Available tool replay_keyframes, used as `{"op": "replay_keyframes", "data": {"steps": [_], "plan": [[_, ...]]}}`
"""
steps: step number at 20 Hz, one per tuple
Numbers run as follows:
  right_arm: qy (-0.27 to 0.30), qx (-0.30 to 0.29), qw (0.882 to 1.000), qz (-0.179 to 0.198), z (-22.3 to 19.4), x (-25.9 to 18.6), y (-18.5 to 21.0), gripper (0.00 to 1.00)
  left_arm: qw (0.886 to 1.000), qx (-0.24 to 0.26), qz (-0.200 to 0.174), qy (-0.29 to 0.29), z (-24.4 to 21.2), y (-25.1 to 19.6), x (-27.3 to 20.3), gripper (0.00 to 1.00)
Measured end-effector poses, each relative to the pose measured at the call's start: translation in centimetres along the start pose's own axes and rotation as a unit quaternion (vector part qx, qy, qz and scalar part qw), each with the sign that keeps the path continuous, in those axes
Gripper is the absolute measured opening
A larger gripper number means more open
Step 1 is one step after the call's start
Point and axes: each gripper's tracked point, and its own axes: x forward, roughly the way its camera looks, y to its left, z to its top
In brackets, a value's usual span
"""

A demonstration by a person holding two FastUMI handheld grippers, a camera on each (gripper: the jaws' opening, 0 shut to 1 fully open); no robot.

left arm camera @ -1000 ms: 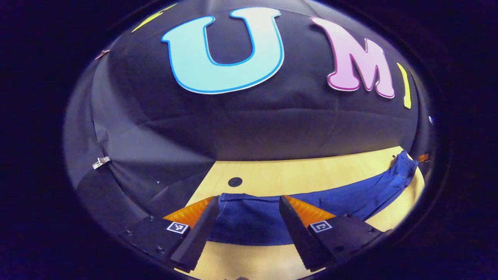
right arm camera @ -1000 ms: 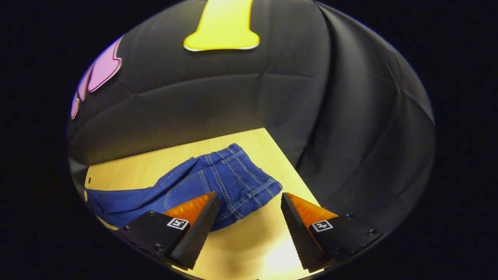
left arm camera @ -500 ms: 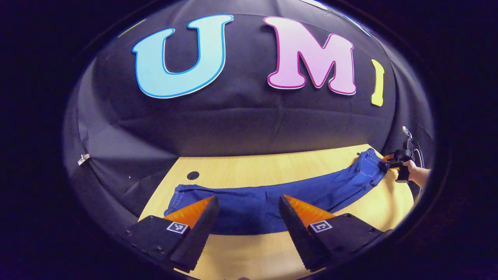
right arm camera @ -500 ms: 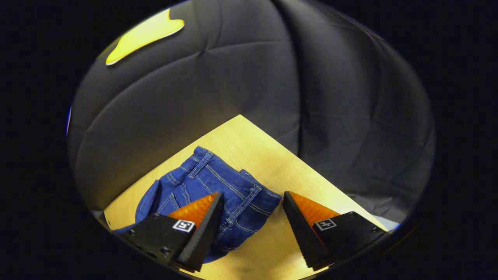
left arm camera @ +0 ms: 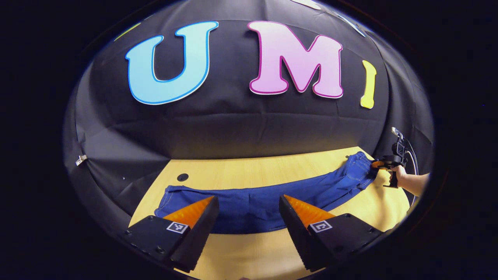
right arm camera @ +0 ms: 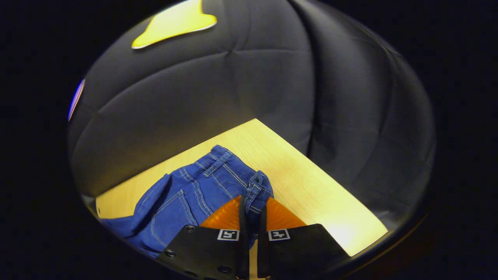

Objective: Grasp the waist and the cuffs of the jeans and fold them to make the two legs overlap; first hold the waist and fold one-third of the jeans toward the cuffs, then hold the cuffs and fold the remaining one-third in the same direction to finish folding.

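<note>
In the left gripper view, the left gripper [left arm camera: 247,217] is hovering with its fingers spread wide above the near edge of the wooden desk [left arm camera: 256,175], touching nothing. Just beyond the fingertips, the blue jeans [left arm camera: 249,202] are lying stretched lengthwise across the desk, cuff end [left arm camera: 165,198] toward this gripper's left. Farther off at the right, a hand [left arm camera: 400,177] is holding the other gripper at the waist.

In the right gripper view, the right gripper [right arm camera: 253,212] is pinching the waistband [right arm camera: 256,186] of the jeans, fingers pressed nearly together on the denim. The seat and pocket stitching are spreading away to the left over the desk. Behind, the black cloth wall [right arm camera: 241,85] is closing off the desk corner.
</note>
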Motion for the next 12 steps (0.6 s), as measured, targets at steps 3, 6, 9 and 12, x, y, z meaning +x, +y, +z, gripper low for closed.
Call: {"op": "replay_keyframes", "data": {"steps": [3, 6, 9, 12], "plan": [[-0.050, -0.034, 0.998, 0.023, 3.8, -3.5, 2.3, 0.12, 1.000, -0.018, 0.007, -0.002, -0.8, 1.1, -0.6, 0.97], [-0.111, -0.072, 0.990, 0.051, 7.9, -8.0, 5.4, 0.11, 0.998, -0.054, 0.016, -0.004, -2.1, 2.5, -2.1, 0.97], [-0.175, -0.129, 0.971, 0.100, 10.3, -15.4, 8.6, 0.11, 0.997, -0.075, 0.022, -0.001, -3.9, 3.8, -3.4, 0.98], [-0.208, -0.178, 0.948, 0.164, 9.8, -20.9, 10.9, 0.11, 0.996, -0.089, 0.026, -0.001, -5.5, 5.1, -4.5, 0.98]]}}
